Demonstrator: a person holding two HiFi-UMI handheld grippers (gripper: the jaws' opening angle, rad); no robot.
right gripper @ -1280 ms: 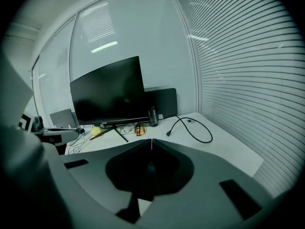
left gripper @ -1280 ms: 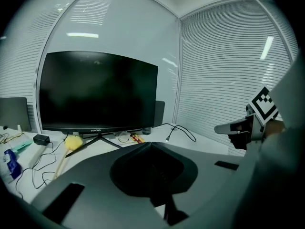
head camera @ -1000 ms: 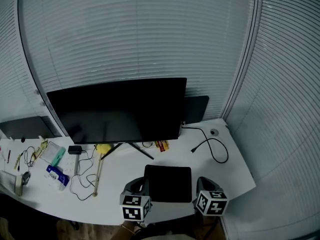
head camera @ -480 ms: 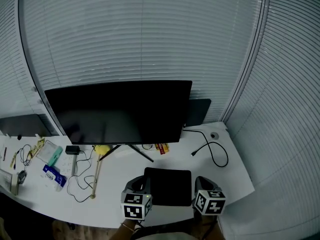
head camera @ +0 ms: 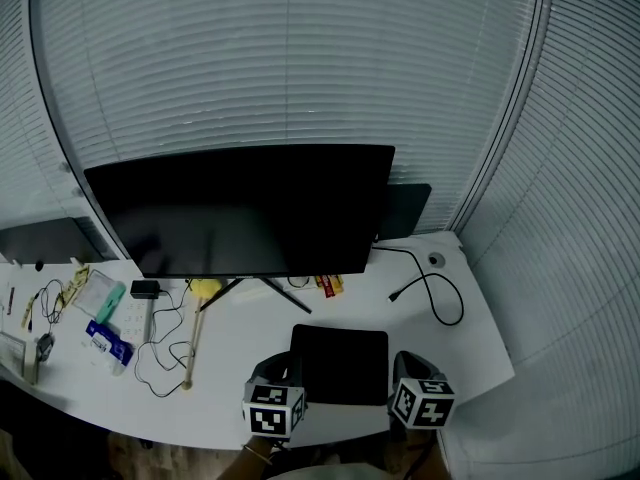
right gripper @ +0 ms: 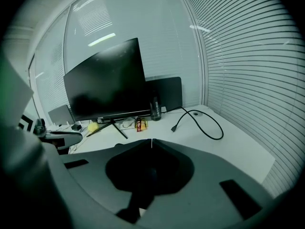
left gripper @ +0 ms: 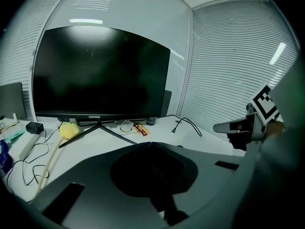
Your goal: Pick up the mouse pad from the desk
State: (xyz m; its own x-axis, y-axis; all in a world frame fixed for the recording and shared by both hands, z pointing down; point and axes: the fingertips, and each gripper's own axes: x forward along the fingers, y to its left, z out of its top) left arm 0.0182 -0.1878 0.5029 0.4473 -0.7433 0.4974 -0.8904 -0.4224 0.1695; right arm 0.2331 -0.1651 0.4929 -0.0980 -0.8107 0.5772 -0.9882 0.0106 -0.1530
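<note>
One mouse pad [head camera: 340,364], black and square, lies flat at the near edge of the white counter [head camera: 240,340], just this side of the monitor [head camera: 240,213]. Against the last second, nothing about it has changed: no corner is lifted, no slide, the same spot between the two tools.

The left tool [head camera: 286,368] sits just beside the pad's left edge, the right tool [head camera: 404,364] just beside its right edge. Both hold the same stations as a second ago. Only the view itself has drifted a touch, so the monitor looks a little wider. In the left gripper view the jaws meet tip to tip with nothing between them, and the right gripper view shows the same: pinched closed, empty.

So the pick-up has not started. With both tools closed, neither can take the thin edge. My read is that one of them has to spread its jaws and get a tip under the pad's rim, and on a flat mat hugging the counter that could simply push it along.

Further out, a black cable [head camera: 432,293] loops at the far right and small clutter with thin wires [head camera: 160,353] sits at the left, all well clear of the pad.
</note>
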